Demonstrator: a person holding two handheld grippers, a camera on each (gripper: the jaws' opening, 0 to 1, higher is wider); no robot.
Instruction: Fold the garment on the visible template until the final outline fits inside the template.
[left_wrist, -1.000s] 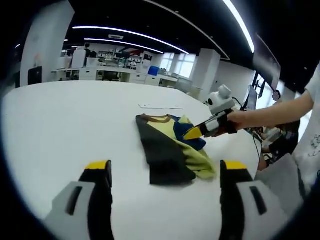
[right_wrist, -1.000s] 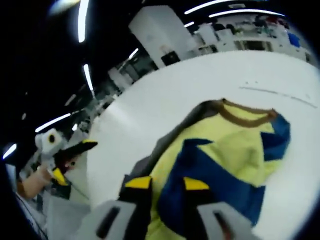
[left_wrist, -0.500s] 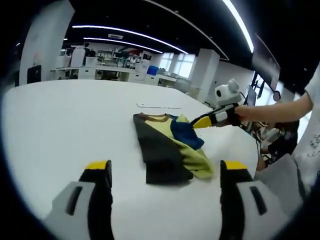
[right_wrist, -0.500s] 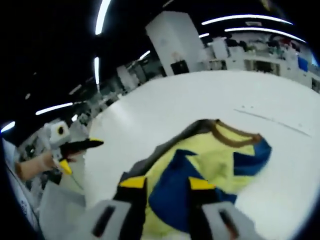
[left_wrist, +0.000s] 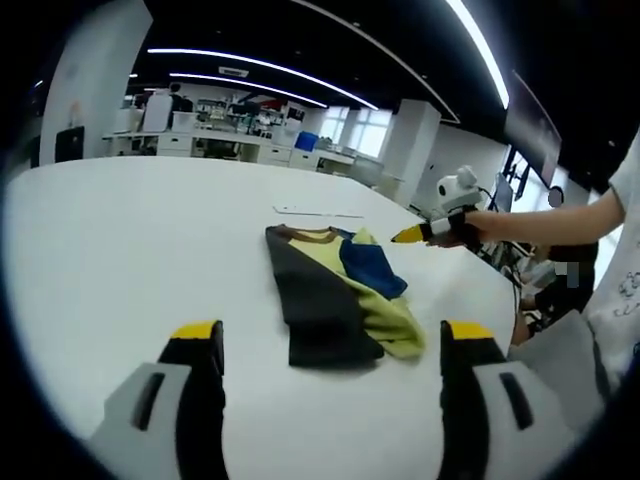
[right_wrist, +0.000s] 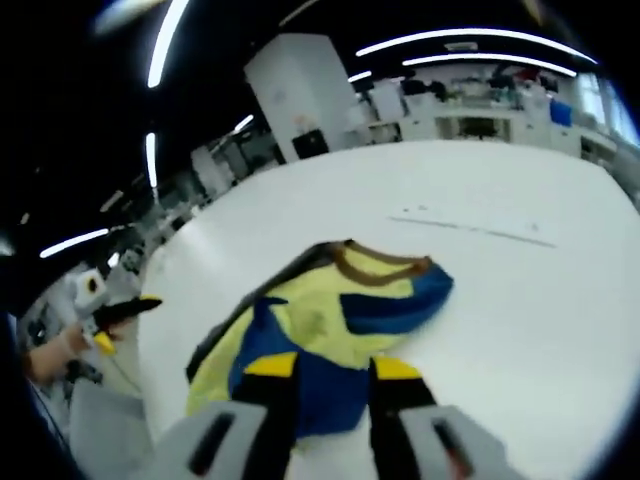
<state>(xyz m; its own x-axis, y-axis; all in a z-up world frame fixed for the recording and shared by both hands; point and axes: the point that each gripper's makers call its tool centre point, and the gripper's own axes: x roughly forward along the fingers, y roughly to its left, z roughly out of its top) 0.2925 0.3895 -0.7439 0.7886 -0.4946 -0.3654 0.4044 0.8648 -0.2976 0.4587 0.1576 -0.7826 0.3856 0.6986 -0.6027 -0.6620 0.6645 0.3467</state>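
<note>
- Garment (left_wrist: 335, 300): lying folded on the white table (left_wrist: 120, 250), at centre of the left gripper view; a dark panel is facing the camera on its left half, with yellow and blue cloth bunching on its right half and a brown collar at its far end.
- In the right gripper view the garment (right_wrist: 320, 335) is sitting at lower centre, collar toward the upper right, blue sleeve cloth spreading right of the yellow body.
- Template mark (left_wrist: 320, 212): a thin pale line is showing on the table just beyond the collar; in the right gripper view it (right_wrist: 470, 228) is running across the upper right, apart from the cloth.
- Left gripper (left_wrist: 330, 345): its two yellow-tipped jaws are standing wide apart at the bottom of its own view, holding nothing, with the garment's near edge showing between them and not touching either.
- In the right gripper view it (right_wrist: 115, 322) is showing at the left edge, held by a hand.
- Right gripper (right_wrist: 330, 368): its jaws are standing slightly parted at bottom centre, with blue cloth showing between the tips; whether they are pinching it cannot be told.
- In the left gripper view the right gripper (left_wrist: 408, 237) is hovering at right of centre, beside the garment's far right edge, and looks clear of the cloth.
- A person's arm (left_wrist: 560, 222) is reaching in from the right edge.
</note>
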